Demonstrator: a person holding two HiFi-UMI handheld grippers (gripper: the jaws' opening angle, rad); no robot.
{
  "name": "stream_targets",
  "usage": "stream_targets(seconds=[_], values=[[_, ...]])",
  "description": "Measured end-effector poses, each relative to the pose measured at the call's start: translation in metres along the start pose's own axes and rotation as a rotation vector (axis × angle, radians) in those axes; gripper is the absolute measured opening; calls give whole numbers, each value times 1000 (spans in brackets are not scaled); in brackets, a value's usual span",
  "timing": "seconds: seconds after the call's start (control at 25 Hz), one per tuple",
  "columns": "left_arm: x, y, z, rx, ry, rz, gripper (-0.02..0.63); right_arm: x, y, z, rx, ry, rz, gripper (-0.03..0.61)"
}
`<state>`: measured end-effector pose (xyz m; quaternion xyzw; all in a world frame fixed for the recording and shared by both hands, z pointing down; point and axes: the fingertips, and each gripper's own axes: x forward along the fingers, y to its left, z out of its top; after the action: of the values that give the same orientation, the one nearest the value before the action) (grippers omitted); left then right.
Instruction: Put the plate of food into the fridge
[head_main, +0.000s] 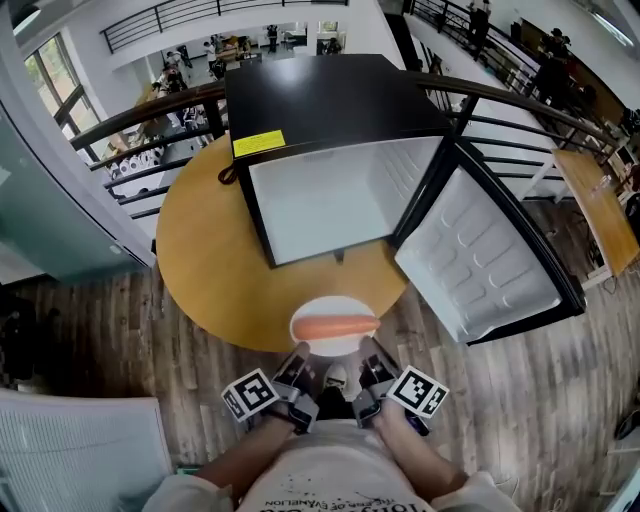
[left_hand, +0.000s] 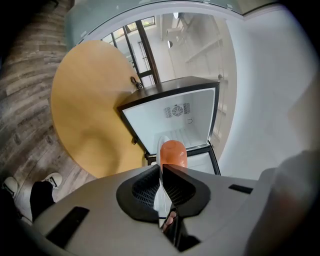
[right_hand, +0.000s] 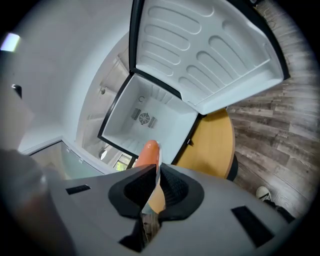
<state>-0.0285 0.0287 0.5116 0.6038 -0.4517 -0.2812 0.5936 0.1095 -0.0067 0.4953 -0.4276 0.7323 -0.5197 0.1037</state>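
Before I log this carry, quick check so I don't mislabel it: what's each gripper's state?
The left gripper is closed on the plate, at its left rim.
The right gripper is closed on the plate, at its right rim.

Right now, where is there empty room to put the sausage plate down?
The fridge is bare inside, between its black frame and the open door. The wooden table is bare left of the fridge and in front of it. It is crowded at the table's back, which the fridge fills.
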Motion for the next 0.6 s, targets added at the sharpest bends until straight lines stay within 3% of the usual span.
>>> stream_targets(seconds=[0.2, 0.4, 0.6], values=[[34, 4, 16, 37, -33, 7, 34, 34, -12, 24, -13, 33, 26, 44], [82, -5, 30, -17, -67, -15, 34, 70, -22, 62, -13, 65, 38, 44], [67, -1, 25, -12, -70, 36, 34, 64, -20, 54, 8, 75, 44, 44]])
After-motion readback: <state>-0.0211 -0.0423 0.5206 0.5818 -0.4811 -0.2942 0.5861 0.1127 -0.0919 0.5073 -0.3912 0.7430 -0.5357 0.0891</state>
